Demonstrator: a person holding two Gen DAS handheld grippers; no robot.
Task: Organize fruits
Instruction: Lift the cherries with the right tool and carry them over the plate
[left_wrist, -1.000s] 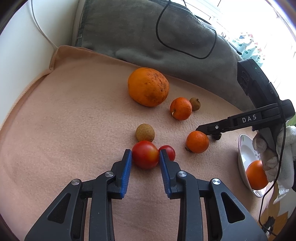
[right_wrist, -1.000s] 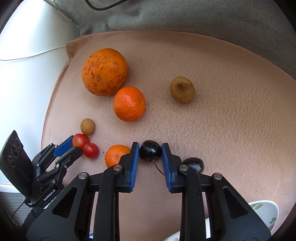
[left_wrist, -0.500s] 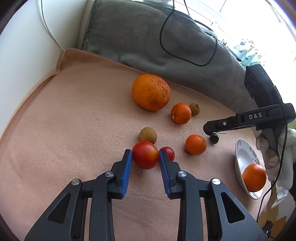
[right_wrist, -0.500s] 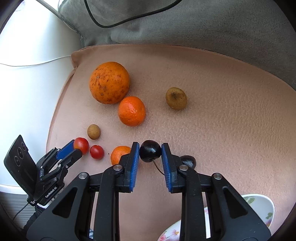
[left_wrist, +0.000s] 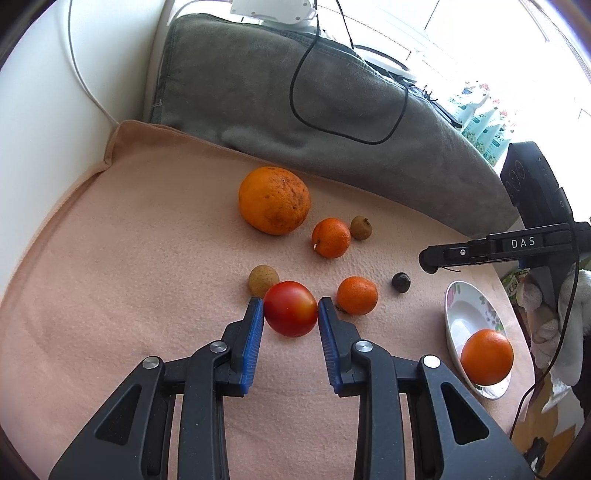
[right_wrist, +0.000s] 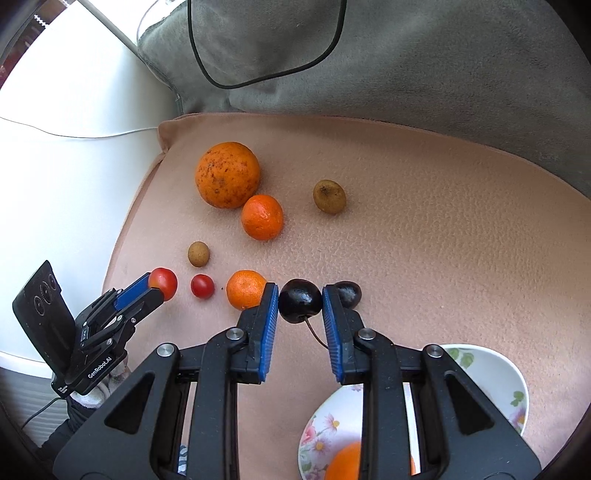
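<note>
Left gripper (left_wrist: 290, 308) clamped on a red tomato (left_wrist: 290, 308); right gripper (right_wrist: 300, 301) clamped on a dark cherry (right_wrist: 299, 300), stem trailing below. Both fruits apparently clear of the pink blanket (left_wrist: 147, 258), so mid-carry, by the look of it. Next move likely called for swinging each over the floral bowl (right_wrist: 513, 376), already holding 1 orange (left_wrist: 487, 356), then releasing low. Left behind: 1 large orange (right_wrist: 227, 174), 2 mandarins, 2 brownish fruits, 1 small tomato (right_wrist: 202, 285), 1 dark fruit (right_wrist: 349, 291). Bowl near the blanket's edge; open cloth between fruits and bowl.
</note>
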